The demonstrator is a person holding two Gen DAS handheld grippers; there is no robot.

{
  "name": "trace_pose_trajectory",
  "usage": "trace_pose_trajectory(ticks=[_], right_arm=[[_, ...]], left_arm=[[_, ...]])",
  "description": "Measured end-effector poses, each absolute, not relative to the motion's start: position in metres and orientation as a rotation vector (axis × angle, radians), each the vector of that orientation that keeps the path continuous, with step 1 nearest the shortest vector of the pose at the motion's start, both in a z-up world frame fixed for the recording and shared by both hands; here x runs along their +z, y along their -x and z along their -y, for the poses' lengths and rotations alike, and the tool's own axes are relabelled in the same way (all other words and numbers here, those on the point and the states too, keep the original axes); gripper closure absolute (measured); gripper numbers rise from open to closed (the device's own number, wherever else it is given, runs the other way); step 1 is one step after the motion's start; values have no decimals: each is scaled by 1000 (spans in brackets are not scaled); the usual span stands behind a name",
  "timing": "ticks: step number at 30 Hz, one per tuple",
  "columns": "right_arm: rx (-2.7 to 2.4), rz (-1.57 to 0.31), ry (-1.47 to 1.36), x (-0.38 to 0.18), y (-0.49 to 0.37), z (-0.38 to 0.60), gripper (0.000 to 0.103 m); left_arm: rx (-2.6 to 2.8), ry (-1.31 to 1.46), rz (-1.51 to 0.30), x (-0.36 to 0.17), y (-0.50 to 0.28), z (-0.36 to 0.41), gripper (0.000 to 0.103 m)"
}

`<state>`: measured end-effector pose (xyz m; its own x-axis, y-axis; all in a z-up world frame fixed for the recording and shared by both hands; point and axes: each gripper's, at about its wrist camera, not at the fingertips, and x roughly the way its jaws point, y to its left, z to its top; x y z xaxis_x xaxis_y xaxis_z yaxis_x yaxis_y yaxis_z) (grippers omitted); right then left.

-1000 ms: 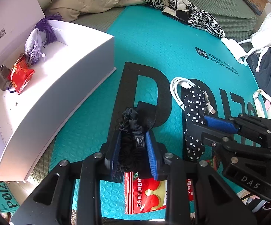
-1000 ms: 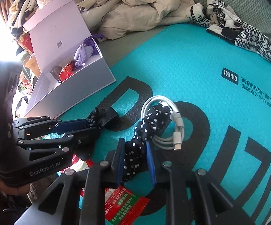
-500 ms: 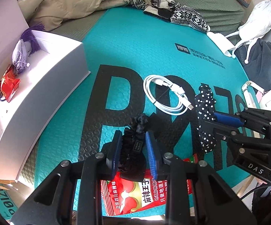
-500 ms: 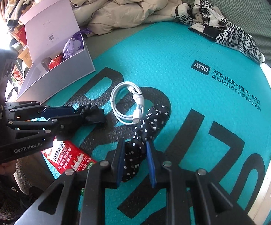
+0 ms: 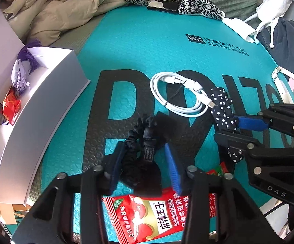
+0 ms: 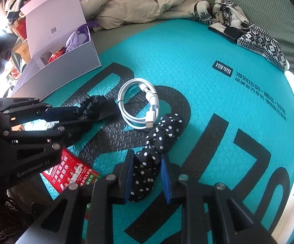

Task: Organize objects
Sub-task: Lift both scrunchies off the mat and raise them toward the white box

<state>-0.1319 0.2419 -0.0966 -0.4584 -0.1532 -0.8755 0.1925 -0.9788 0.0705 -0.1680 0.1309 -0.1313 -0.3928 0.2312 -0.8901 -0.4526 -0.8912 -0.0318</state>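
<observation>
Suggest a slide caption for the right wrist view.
Right gripper clamps a polka-dot scrunchie beside a coiled white cable on a teal mat.

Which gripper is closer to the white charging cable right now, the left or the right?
Right. The right gripper, shut on the polka-dot scrunchie, sits just beside the white cable. The left gripper, around the black scrunchie, is farther off.

Left gripper (image 5: 145, 160) pitched steeply down, jaws just eased wider, black scrunchie (image 5: 143, 142) between the blue pads, right pad seemingly clear of it. Right gripper (image 6: 147, 174) likewise angled down, clamped narrow on dotted scrunchie (image 6: 157, 142). Both side by side, close, fingers converging slightly ahead.
</observation>
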Motion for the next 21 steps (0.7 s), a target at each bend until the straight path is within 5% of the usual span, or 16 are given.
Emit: trace_pose_trajectory(ticks=[4, 21], right_arm=[[-2531, -34, -1500, -91, 130, -248, 85], [-2547, -45, -1361, -50, 110, -238, 85]], left_arm=[[2288, 1460, -241, -128, 175, -126, 86], [2321, 1417, -168, -84, 155, -114, 86]])
